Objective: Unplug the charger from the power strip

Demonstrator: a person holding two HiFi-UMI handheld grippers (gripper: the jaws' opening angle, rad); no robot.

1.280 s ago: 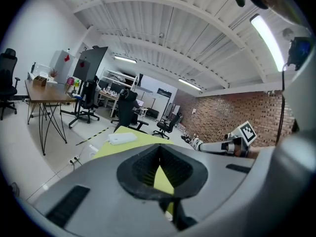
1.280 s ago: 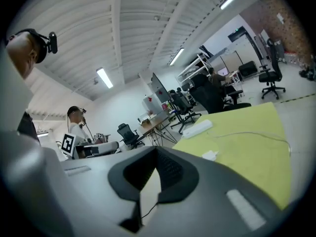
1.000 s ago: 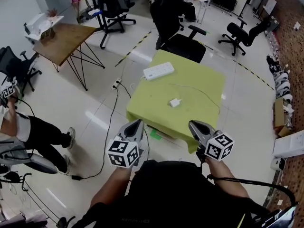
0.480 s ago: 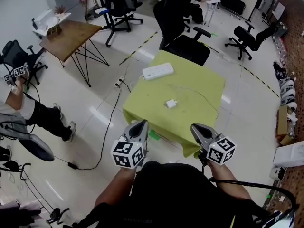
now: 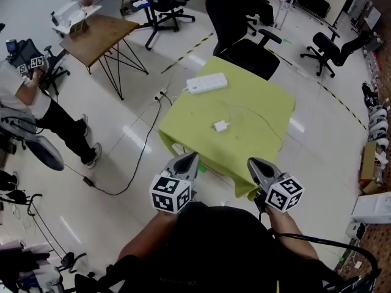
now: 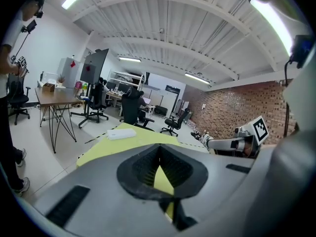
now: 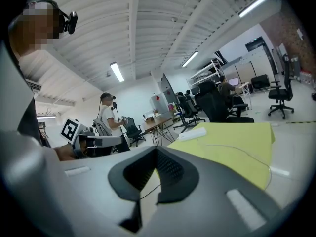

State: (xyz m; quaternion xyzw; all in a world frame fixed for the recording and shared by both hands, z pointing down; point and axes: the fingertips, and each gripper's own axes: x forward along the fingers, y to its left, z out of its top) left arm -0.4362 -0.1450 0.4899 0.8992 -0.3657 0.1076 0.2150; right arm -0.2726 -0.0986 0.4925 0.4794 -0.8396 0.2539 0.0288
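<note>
The left gripper (image 5: 192, 157) is hovering at the near edge of the bench (image 5: 263, 102). Its jaws are pressed together with nothing between them, and in the left gripper view the tips are meeting over the yellow-green cloth. The right gripper (image 5: 252, 162) is hanging beside it by the bench's near corner, its jaws likewise closed and empty. Both are pointing toward the bench.

The charger (image 5: 220, 126), a small white block, is lying near the middle of the cloth. It is sitting ahead of both grippers and well apart from them, roughly between their two lines of aim. A thin white cable (image 7: 244, 149) is trailing across the cloth toward the bench's right edge. The power strip (image 5: 206, 83) is resting at the far left corner of the bench, apart from the charger and beyond it as seen from the grippers. A black office chair (image 5: 247, 47) is standing behind the bench.
</note>
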